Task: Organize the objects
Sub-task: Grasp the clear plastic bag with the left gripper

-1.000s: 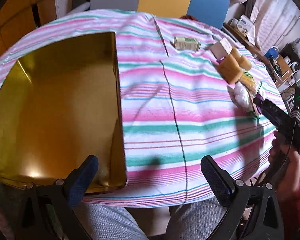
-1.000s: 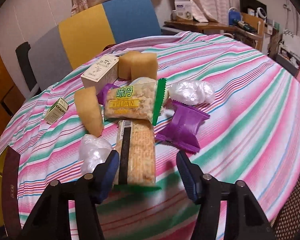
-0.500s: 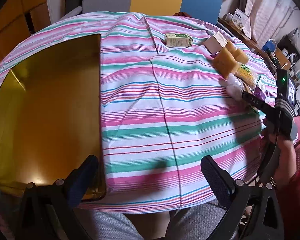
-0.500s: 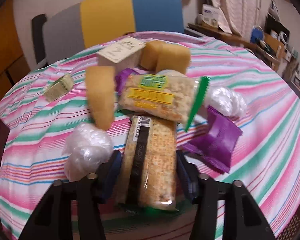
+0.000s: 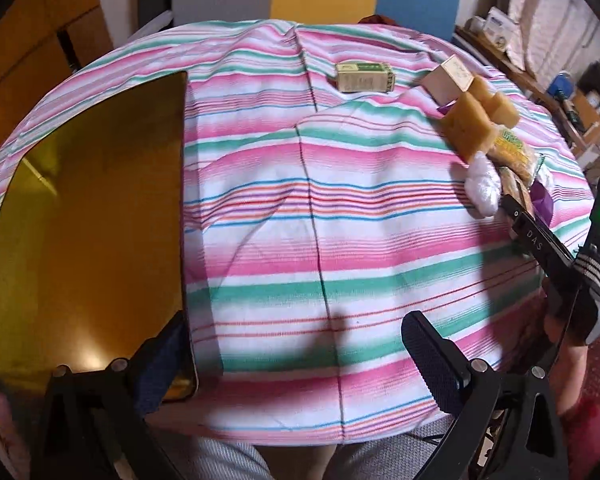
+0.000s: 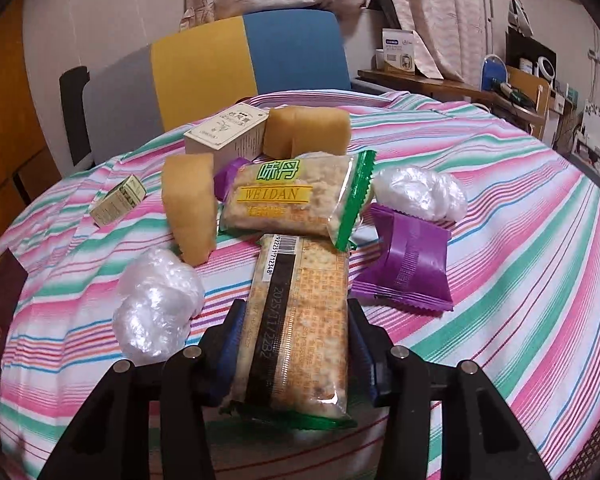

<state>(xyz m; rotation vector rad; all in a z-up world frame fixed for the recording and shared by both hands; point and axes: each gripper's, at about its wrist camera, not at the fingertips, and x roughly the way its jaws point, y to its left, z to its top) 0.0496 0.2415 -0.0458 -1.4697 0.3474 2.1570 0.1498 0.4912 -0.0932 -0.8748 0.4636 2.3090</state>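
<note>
A long cracker packet [image 6: 300, 320] with a barcode lies on the striped tablecloth. My right gripper [image 6: 296, 320] is shut on it, a blue pad pressed to each long side. Behind it lie a green-edged "WEIDAN" snack packet [image 6: 292, 196], a purple wrapper [image 6: 408, 268], two crumpled clear plastic balls [image 6: 156, 304] [image 6: 420, 192], yellow cake pieces [image 6: 190, 208] [image 6: 308, 132], a white box [image 6: 228, 132] and a small green box [image 6: 120, 200]. My left gripper [image 5: 292, 344] stands open above the table's near edge. Its left finger hangs over the gold tray's [image 5: 80, 220] corner.
The gold tray holds nothing. A chair with grey, yellow and blue panels [image 6: 240, 68] stands behind the table. A cluttered shelf [image 6: 500, 84] runs along the right wall. The person's hand [image 5: 560, 332] holds the right gripper at the table's right edge; their lap shows below.
The right gripper came down and forward over the cracker packet and its jaws narrowed onto the packet's sides. The left gripper drifted sideways, so the tray now sits further left in its view.
</note>
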